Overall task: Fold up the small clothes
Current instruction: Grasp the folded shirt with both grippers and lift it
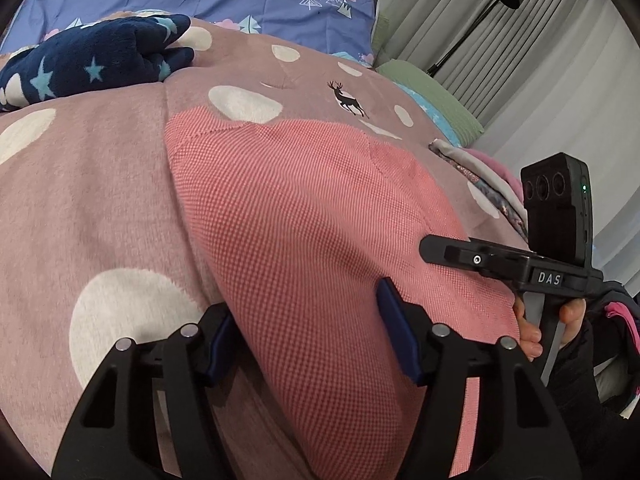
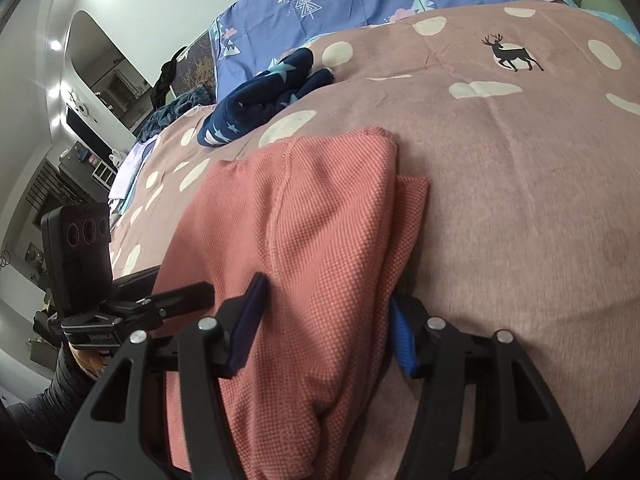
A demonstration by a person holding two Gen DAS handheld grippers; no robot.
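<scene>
— Where's the pink garment [image 1: 304,216]?
— Folded on the bed blanket [image 1: 92,200], between both tools' fingers.
— Clenched?
— No: left tool [image 1: 310,336] and right tool [image 2: 326,324] spread wide (pads straddling the cloth).

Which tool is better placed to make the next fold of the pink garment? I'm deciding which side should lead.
Probably the right tool. It is open, straddling the pink garment at its layered edge, one finger above and one below. The left tool, also open, only brackets flat cloth on the blanket.
</scene>
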